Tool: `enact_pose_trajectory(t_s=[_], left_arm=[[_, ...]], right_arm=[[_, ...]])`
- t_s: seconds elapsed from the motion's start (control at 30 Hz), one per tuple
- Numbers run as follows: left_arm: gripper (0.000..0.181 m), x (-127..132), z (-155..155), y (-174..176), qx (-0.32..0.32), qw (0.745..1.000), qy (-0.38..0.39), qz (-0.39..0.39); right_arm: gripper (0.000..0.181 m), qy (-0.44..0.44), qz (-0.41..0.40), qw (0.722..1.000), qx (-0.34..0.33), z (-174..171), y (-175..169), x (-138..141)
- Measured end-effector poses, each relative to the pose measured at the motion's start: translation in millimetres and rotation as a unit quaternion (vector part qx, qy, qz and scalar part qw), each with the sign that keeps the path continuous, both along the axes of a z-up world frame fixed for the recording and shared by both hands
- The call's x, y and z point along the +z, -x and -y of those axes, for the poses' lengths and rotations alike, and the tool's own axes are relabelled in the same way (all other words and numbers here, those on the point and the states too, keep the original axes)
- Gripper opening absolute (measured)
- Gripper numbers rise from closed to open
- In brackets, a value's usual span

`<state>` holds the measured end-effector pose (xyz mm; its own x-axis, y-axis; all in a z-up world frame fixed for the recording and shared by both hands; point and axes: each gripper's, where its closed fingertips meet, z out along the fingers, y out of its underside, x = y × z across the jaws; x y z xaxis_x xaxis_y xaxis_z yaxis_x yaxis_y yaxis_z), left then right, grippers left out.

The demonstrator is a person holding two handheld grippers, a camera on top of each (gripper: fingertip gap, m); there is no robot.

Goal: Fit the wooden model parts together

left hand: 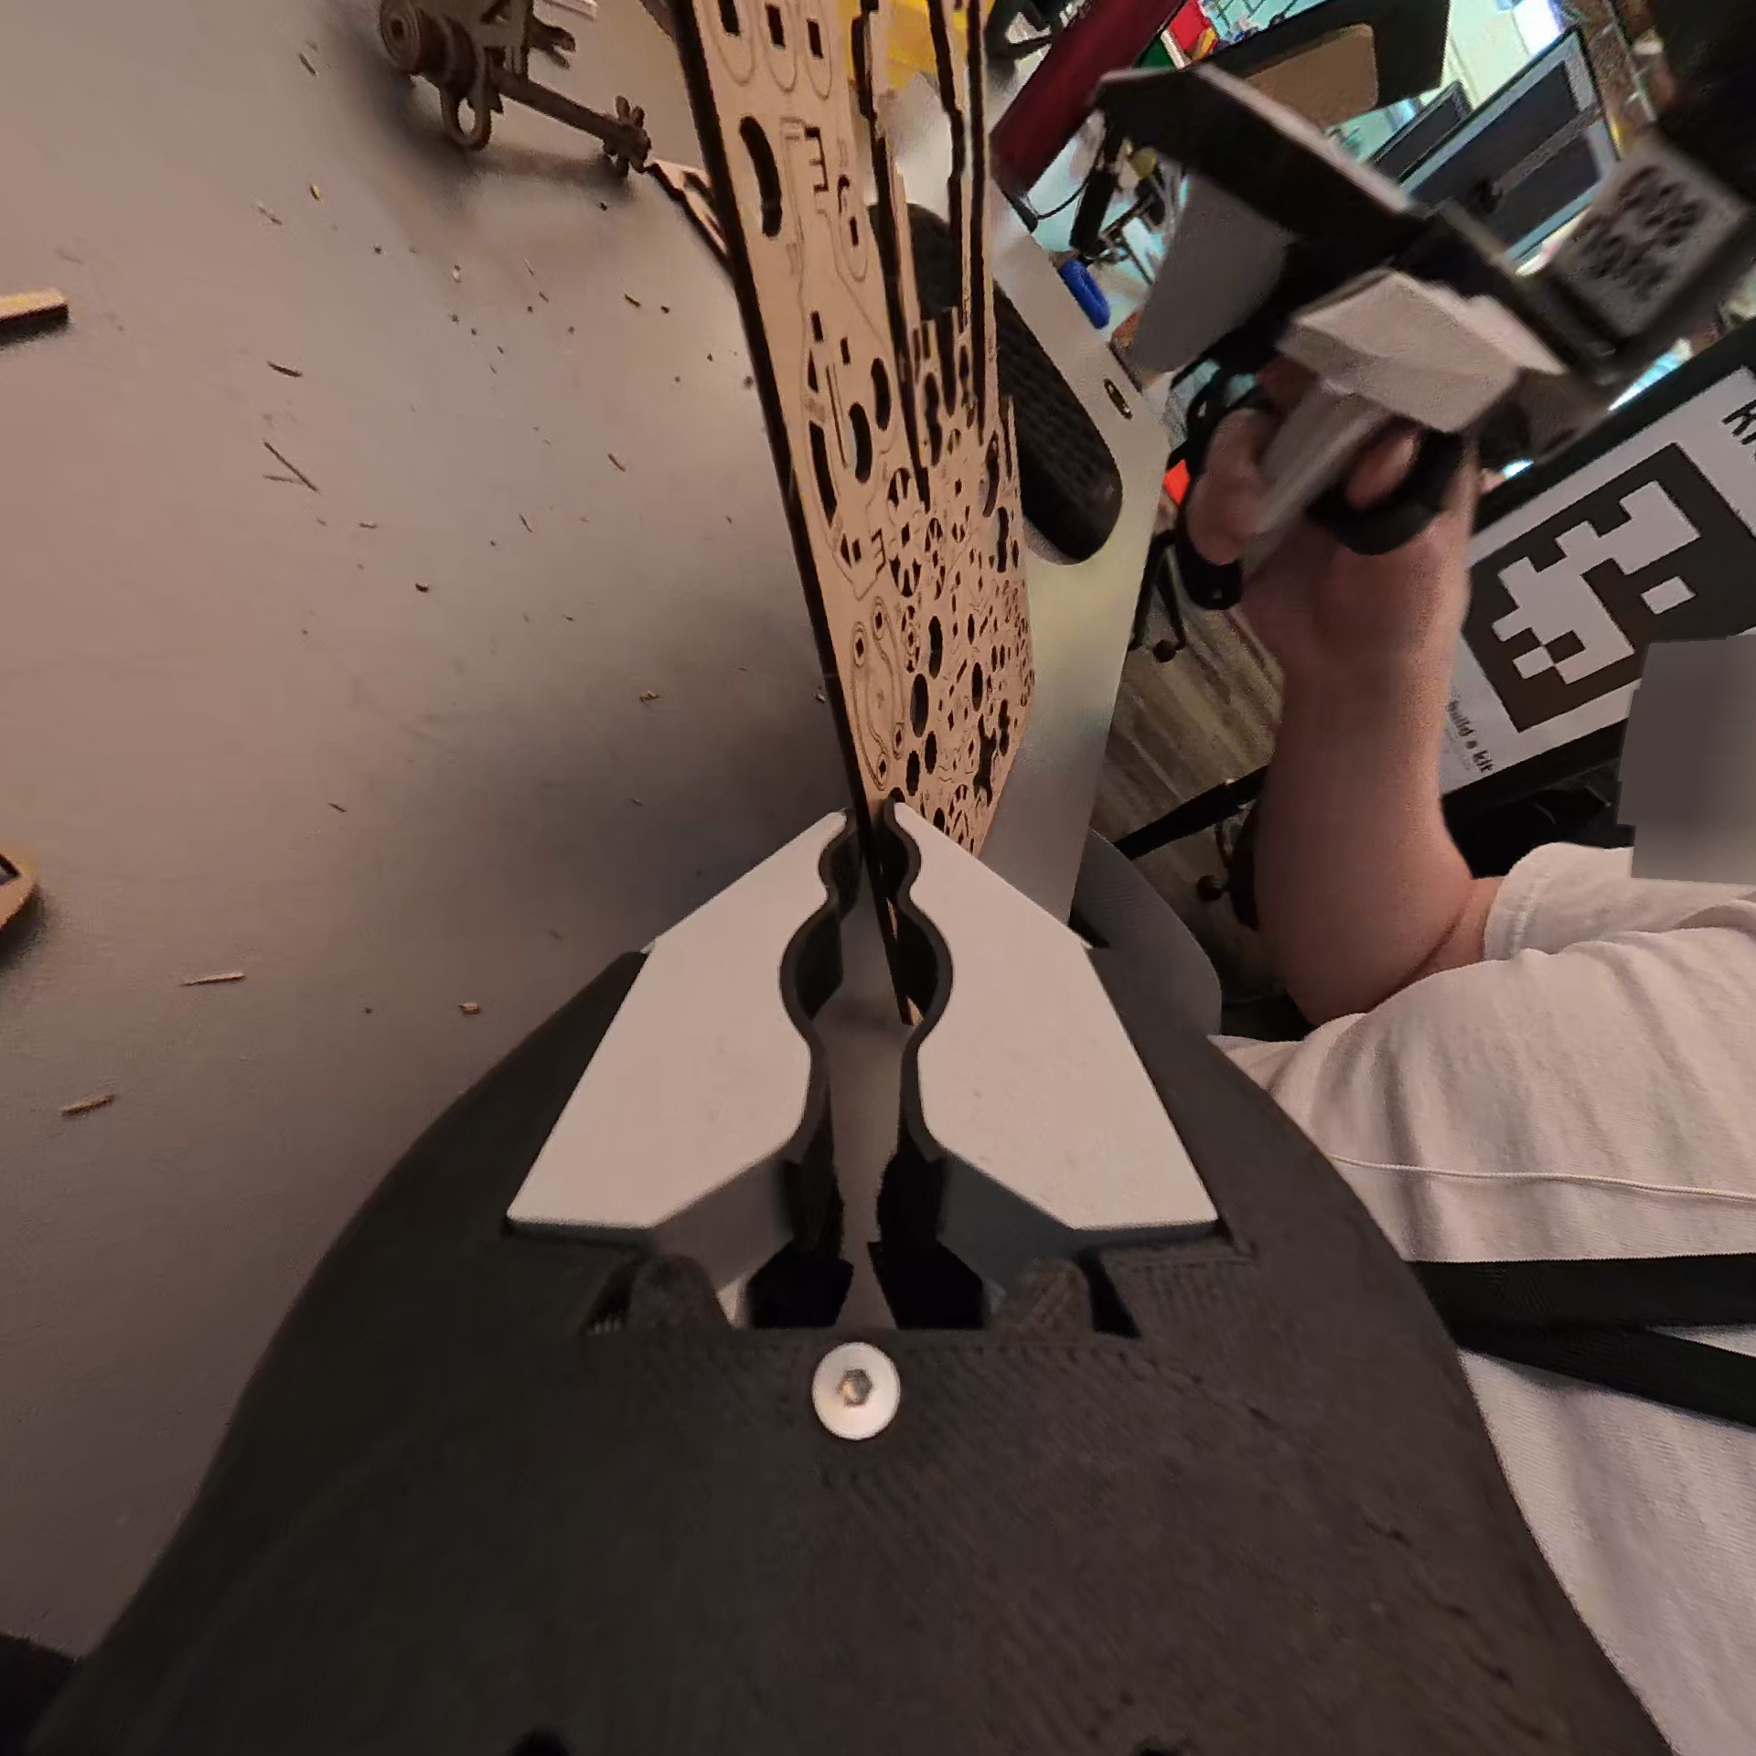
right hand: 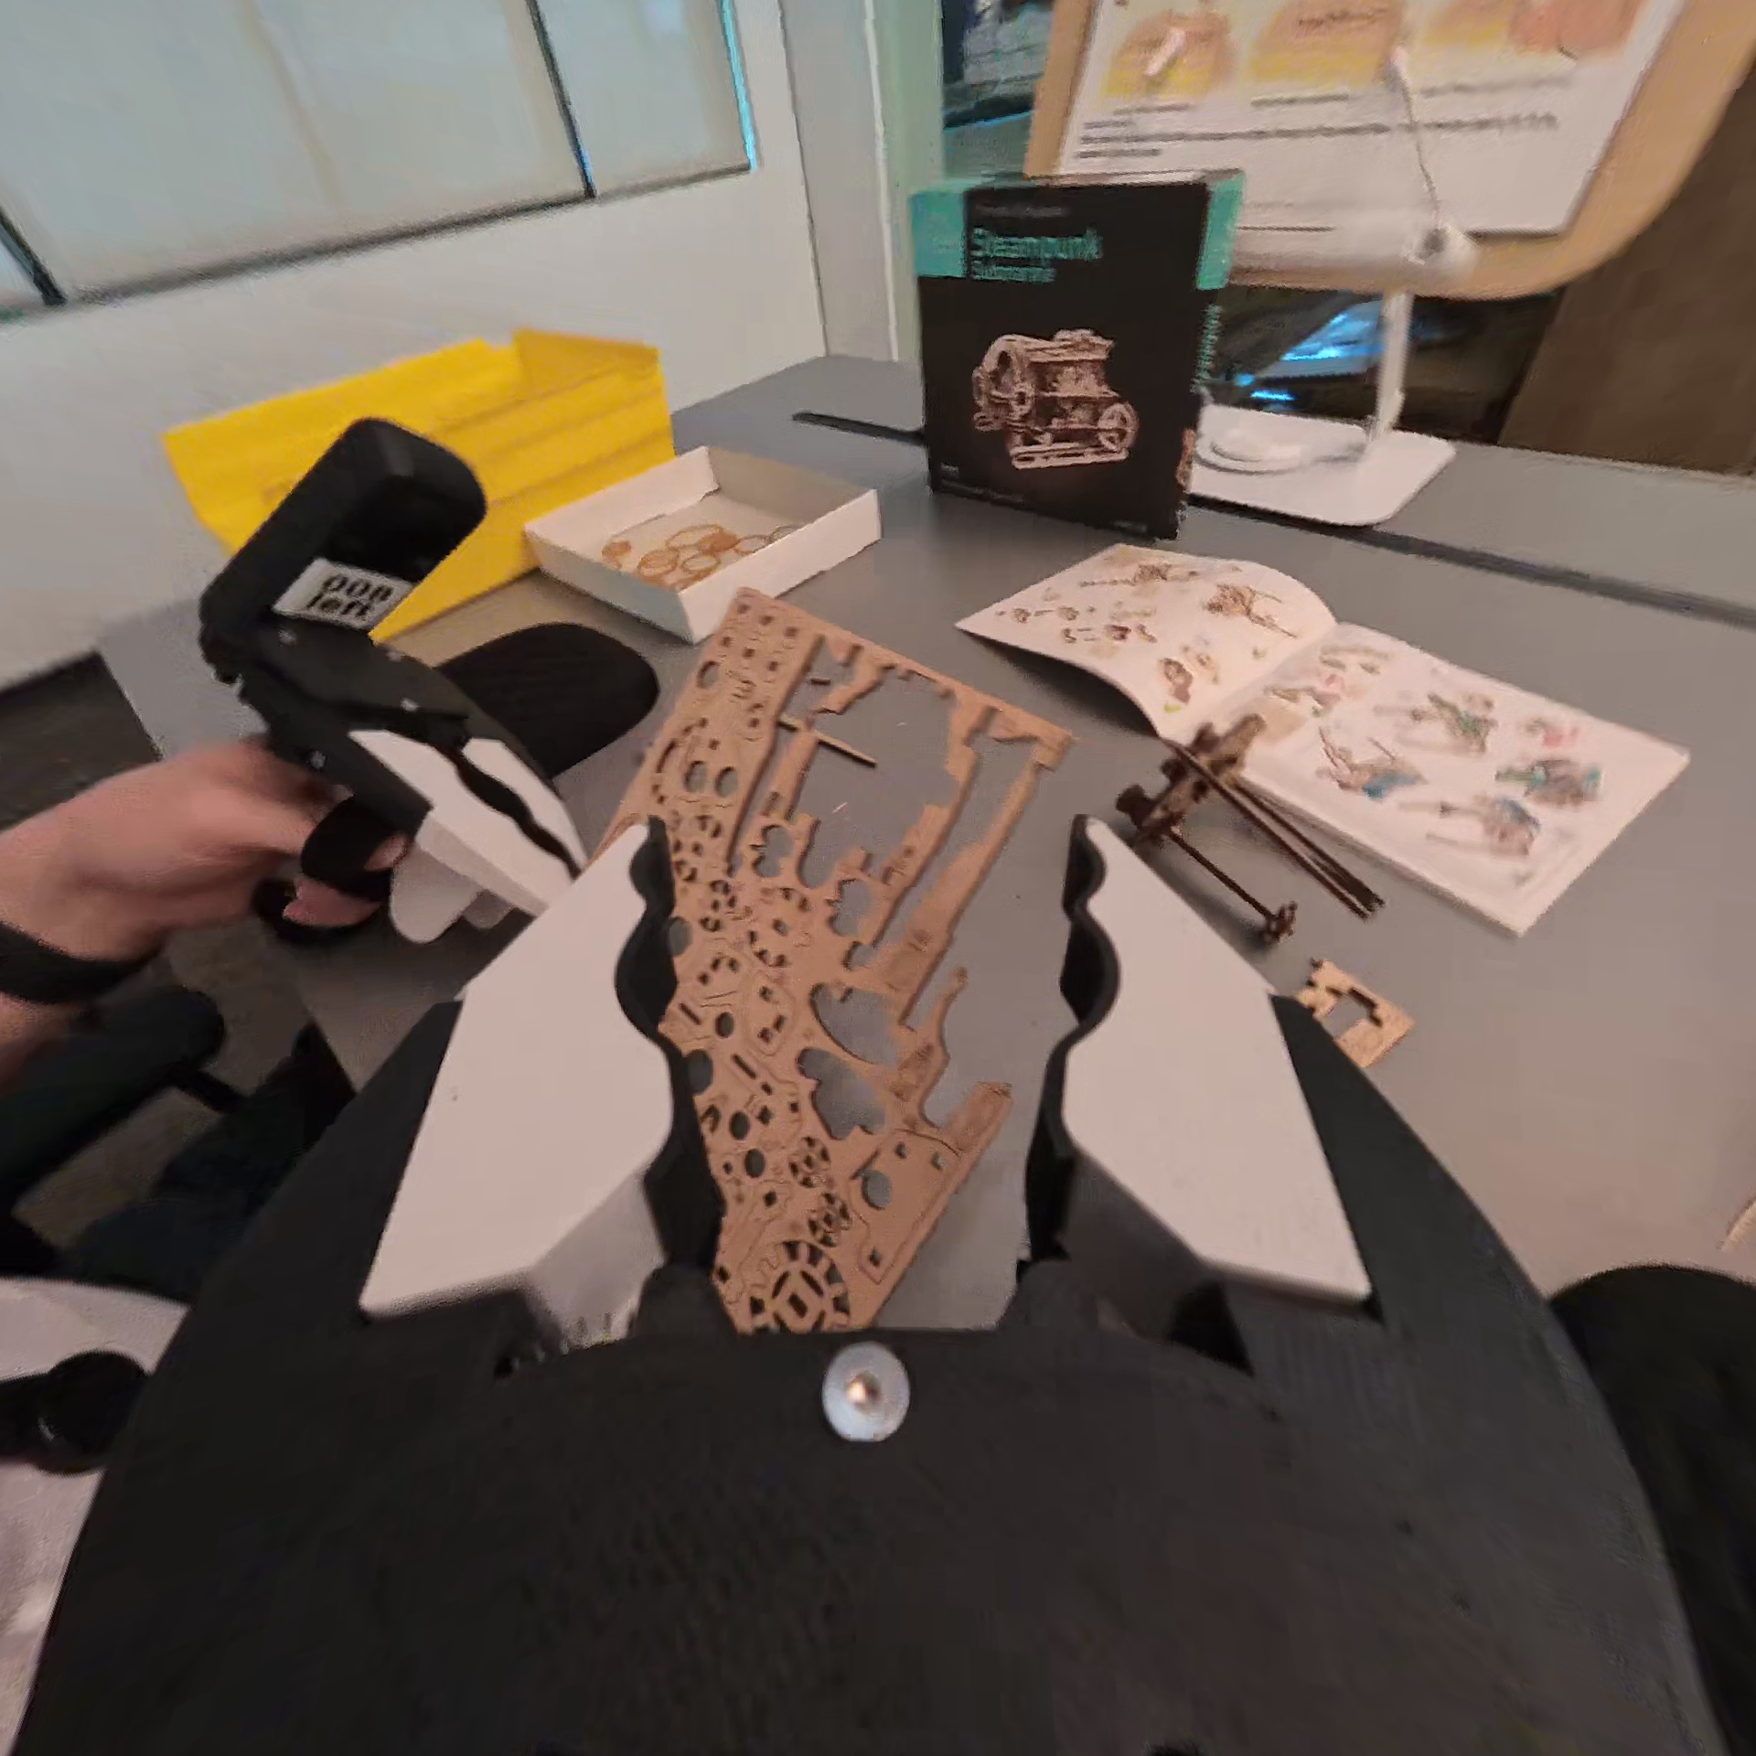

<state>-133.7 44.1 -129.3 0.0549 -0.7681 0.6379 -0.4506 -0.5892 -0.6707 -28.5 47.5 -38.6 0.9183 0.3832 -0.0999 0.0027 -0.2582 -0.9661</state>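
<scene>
A thin laser-cut wooden sheet (left hand: pixel 912 494) with many punched-out holes is clamped by its edge in my left gripper (left hand: pixel 869 846), which is shut on it and holds it up off the grey table (left hand: pixel 380 618). In the right wrist view the sheet (right hand: pixel 827 903) shows between the spread fingers of my right gripper (right hand: pixel 865 855), which is open, empty and apart from the sheet. My left gripper (right hand: pixel 561 850) grips the sheet's left edge there. The right gripper (left hand: pixel 1235 352) shows far right in the left wrist view. A partly built dark wooden assembly (right hand: pixel 1226 808) stands on the table to the right.
An open instruction booklet (right hand: pixel 1378 722), the kit box (right hand: pixel 1064 352), a white tray (right hand: pixel 817 561) with thin wooden rings and a yellow bin (right hand: pixel 456 428) sit farther back. A small cut-out wooden piece (right hand: pixel 1354 1017) lies at right. Wood splinters litter the table. A black chair (right hand: pixel 551 684) stands at left.
</scene>
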Motion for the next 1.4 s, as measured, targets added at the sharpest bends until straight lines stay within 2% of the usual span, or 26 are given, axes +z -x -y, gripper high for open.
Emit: enact_pose_trajectory(t_s=[0.1, 0.17, 0.2, 0.27, 0.33, 0.4, 0.43, 0.47, 0.5, 0.53, 0.6, 0.67, 0.9, 1.03, 1.1, 1.23, 1.37, 1.4], left_arm=[[0.000, 3.9, 1.3, -0.2, -0.001, 1.000, -0.021, 0.006], [0.000, 8.5, 2.9, 0.3, -0.004, 0.999, -0.037, 0.016], [0.000, 10.0, 4.0, 1.0, -0.007, 0.999, -0.044, 0.019], [0.000, 12.5, 5.4, 2.1, -0.007, 0.998, -0.056, 0.030], [0.000, 14.4, 8.4, 2.5, -0.012, 0.998, -0.056, 0.040], [0.000, 15.0, 9.3, 2.7, -0.016, 0.997, -0.060, 0.042], [0.000, 15.7, 10.1, 2.7, -0.020, 0.997, -0.063, 0.043], [0.000, 16.2, 10.8, 2.7, -0.023, 0.996, -0.068, 0.044], [0.000, 16.4, 11.2, 2.6, -0.026, 0.996, -0.072, 0.043], [0.000, 15.2, 11.2, 2.8, -0.028, 0.996, -0.077, 0.039], [0.002, 12.6, 8.8, 3.3, -0.027, 0.996, -0.086, 0.029], [0.003, 15.6, 4.2, 2.3, -0.021, 0.995, -0.093, 0.037], [0.025, 31.5, -10.9, -5.3, -0.007, 0.995, -0.065, 0.071], [0.035, 33.7, -6.2, -6.4, -0.040, 0.996, -0.052, 0.063], [0.036, 34.2, -5.0, -3.3, -0.054, 0.996, -0.038, 0.054], [0.033, 41.7, -17.0, -9.3, -0.023, 0.997, -0.035, 0.064], [0.024, 31.3, -20.3, -16.5, -0.016, 0.998, -0.055, 0.032], [0.017, 29.3, -19.4, -17.0, -0.018, 0.998, -0.055, 0.027]], right_arm=[[0.088, 0.021, 0.053, 0.998, 0.027, -2.2, 9.8, 10.5], [0.094, 0.030, 0.092, 0.995, -0.009, -12.2, -11.9, 11.0], [0.096, 0.037, 0.086, 0.995, -0.016, -16.8, -20.3, 8.2], [0.102, 0.082, -0.020, 0.996, 0.033, -20.7, -14.4, -6.2], [0.102, 0.140, -0.133, 0.976, 0.105, -20.0, 2.6, -23.2], [0.083, 0.165, -0.170, 0.958, 0.160, -16.6, 17.6, -35.2], [0.081, 0.162, -0.170, 0.956, 0.175, -15.6, 23.9, -38.1], [0.068, 0.155, -0.169, 0.954, 0.194, -12.8, 30.4, -38.8], [0.037, 0.152, -0.174, 0.945, 0.232, -4.5, 39.9, -37.3], [0.014, 0.157, -0.180, 0.936, 0.258, 2.1, 45.5, -37.4], [0.005, 0.163, -0.204, 0.925, 0.274, 6.2, 48.3, -35.9], [0.003, 0.157, -0.228, 0.919, 0.281, 7.4, 47.9, -32.0], [0.002, 0.132, -0.282, 0.903, 0.296, 9.0, 38.4, -19.8], [0.002, 0.143, -0.269, 0.907, 0.290, 6.0, 35.1, -27.6], [0.002, 0.149, -0.269, 0.906, 0.292, 4.8, 36.3, -29.7], [0.002, 0.156, -0.260, 0.905, 0.297, 3.3, 42.2, -34.0], [0.002, 0.168, -0.244, 0.909, 0.294, 0.7, 45.8, -41.8], [0.003, 0.170, -0.237, 0.912, 0.288, -0.6, 45.2, -44.8]])
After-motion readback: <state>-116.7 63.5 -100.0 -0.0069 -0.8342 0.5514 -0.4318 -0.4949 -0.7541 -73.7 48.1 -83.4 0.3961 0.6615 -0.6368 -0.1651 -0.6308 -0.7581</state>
